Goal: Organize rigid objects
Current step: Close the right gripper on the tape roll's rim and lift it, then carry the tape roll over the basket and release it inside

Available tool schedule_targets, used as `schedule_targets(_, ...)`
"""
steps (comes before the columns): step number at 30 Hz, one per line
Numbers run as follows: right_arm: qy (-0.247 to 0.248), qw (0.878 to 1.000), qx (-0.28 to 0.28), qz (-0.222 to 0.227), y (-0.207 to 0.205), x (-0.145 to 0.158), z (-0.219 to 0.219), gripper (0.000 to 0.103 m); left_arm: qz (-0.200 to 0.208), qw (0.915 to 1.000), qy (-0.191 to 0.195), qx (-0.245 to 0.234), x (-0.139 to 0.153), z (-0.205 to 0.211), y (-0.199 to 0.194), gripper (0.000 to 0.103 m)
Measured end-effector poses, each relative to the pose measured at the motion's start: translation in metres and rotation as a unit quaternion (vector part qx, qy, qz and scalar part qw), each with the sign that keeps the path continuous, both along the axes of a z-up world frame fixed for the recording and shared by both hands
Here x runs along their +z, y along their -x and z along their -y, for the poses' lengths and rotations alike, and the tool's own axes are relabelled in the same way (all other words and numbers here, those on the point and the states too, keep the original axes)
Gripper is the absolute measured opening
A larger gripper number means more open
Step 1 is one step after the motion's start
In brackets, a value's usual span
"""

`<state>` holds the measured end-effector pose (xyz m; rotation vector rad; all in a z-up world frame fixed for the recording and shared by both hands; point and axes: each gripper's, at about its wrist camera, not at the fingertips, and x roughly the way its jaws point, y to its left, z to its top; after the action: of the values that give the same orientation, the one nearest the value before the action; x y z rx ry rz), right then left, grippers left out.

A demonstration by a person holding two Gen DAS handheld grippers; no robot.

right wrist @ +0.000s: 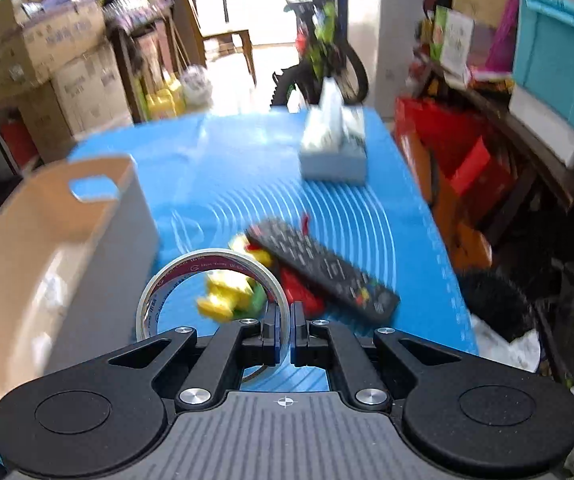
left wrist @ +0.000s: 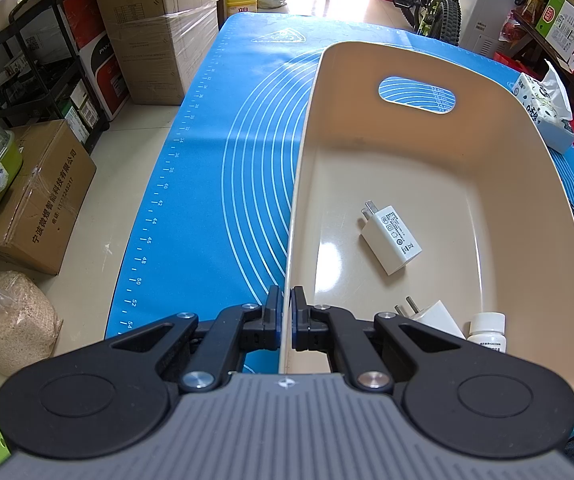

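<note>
The beige bin [left wrist: 507,200] looks like smooth glossy plastic, with light glinting on its floor. The white charger [left wrist: 391,240] in it is matt plastic with metal prongs. The blue mat [left wrist: 207,184] looks rubbery and smooth. The tape roll [right wrist: 191,276] is shiny clear film; the remote [right wrist: 323,270] is black plastic

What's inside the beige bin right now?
Inside the beige bin lie a white USB charger, a second white plug adapter and a small white bottle. The left gripper covers the near corner.
</note>
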<state>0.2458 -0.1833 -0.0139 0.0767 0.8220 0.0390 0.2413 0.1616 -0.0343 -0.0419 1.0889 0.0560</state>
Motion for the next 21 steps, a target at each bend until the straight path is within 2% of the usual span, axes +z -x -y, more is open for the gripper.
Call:
schedule_targets(6,-0.009,0.998,0.035,0.055,-0.008,0.042,-0.034,0.016,0.000,1.0000,0.000,0.000,0.000,0.000,0.000,0.006)
schedule_targets(11,-0.015,0.993,0.081,0.082,-0.022,0.061,-0.076,0.016,0.000,1.0000,0.000,0.000,0.000,0.000,0.000,0.006)
schedule_targets(15,-0.018,0.990,0.107,0.086,-0.032,0.061,-0.108,0.016,0.000,1.0000,0.000,0.000,0.000,0.001,0.000,0.006)
schedule_targets(21,-0.018,0.990,0.122,0.066,-0.040,0.048,-0.150,0.016,0.000,1.0000,0.000,0.000,0.000,0.001,0.000,0.006)
